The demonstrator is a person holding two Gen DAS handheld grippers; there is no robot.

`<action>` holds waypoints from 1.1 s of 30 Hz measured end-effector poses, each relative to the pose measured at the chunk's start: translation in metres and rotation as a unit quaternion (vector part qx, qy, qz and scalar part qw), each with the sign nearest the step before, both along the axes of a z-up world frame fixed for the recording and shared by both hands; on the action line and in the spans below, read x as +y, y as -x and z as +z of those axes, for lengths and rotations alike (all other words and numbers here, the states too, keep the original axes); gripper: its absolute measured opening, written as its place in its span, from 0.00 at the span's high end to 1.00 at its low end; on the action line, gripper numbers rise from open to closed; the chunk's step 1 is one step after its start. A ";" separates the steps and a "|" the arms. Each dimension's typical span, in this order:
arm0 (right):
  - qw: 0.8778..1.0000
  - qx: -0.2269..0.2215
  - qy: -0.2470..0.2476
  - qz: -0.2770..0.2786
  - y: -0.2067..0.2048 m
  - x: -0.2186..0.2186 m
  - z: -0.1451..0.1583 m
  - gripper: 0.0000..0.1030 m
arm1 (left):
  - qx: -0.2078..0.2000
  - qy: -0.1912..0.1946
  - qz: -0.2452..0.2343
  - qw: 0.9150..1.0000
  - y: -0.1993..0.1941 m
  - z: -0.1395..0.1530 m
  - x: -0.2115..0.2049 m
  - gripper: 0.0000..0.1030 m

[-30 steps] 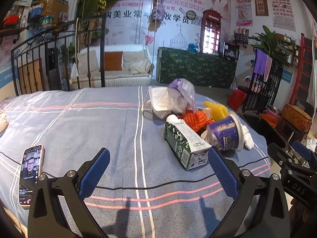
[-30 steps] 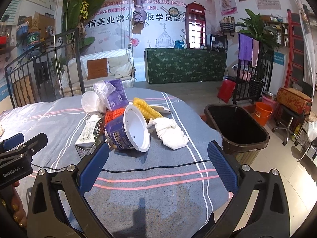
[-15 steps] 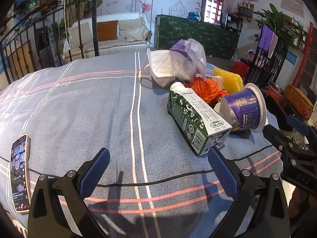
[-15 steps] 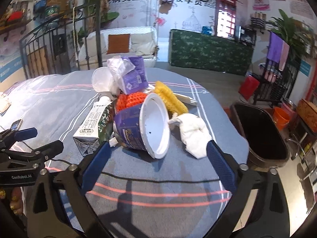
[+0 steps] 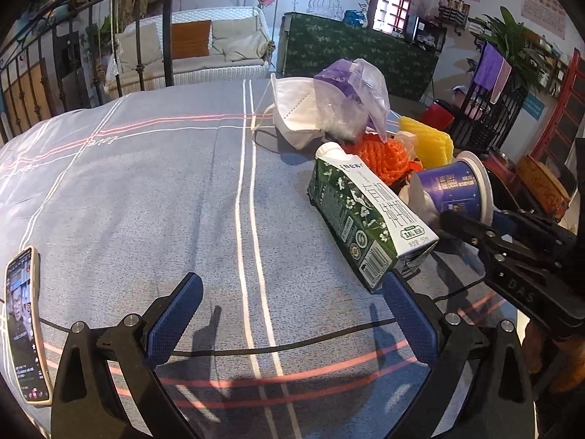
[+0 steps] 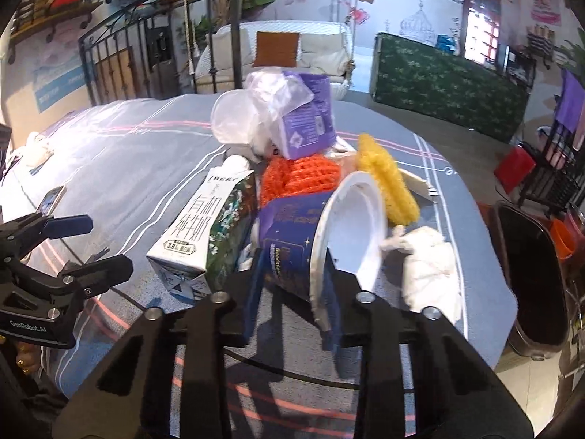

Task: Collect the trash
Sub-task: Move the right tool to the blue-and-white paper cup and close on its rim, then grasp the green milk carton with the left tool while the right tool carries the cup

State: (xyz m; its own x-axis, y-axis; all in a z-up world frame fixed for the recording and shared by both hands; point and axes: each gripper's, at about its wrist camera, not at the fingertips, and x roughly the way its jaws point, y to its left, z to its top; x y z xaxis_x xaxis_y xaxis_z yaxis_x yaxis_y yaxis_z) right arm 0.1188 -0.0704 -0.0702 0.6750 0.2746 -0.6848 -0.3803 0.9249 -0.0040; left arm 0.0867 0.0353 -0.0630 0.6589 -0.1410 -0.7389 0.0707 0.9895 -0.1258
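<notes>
Right gripper (image 6: pixel 290 292) just closed — now clamping purple cup (image 6: pixel 292 241) rim.

Daylit and bright; glare on the far left of the tablecloth (image 6: pixel 109 139), soft near shadows, bowed dark-cornered edges.

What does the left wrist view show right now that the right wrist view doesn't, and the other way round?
Left wrist only: the left gripper open over bare cloth, and the white face mask.
Right wrist only: the right gripper, jaws just closing, pinching the purple cup at its rim, plus the crumpled tissue and dark bin.
Both: cup, milk carton, orange and yellow nets, phone.
</notes>
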 end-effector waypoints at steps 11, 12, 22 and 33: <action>0.998 0.002 -0.054 0.032 -0.008 0.007 0.019 0.92 | 0.008 0.012 -0.017 1.000 -0.008 0.003 -0.014 0.06; 0.998 -0.004 -0.055 0.028 -0.007 0.006 0.024 0.92 | 0.008 0.010 -0.020 1.000 -0.010 0.003 -0.019 0.06; 0.997 -0.008 -0.077 0.004 0.004 -0.010 0.034 0.92 | 0.032 0.007 -0.023 0.999 -0.046 0.000 -0.054 0.17; 0.997 -0.023 -0.078 -0.010 0.019 -0.026 0.034 0.92 | 0.059 0.066 -0.019 0.996 -0.058 0.016 -0.047 0.17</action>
State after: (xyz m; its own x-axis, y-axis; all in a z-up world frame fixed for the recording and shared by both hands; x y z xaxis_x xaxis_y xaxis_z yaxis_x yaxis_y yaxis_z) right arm 0.0996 -0.0964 -0.0365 0.7112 0.3615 -0.6029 -0.3650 0.9229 0.1227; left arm 0.1444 -0.0118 -0.0474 0.5602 -0.2659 -0.7845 0.0846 0.9605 -0.2651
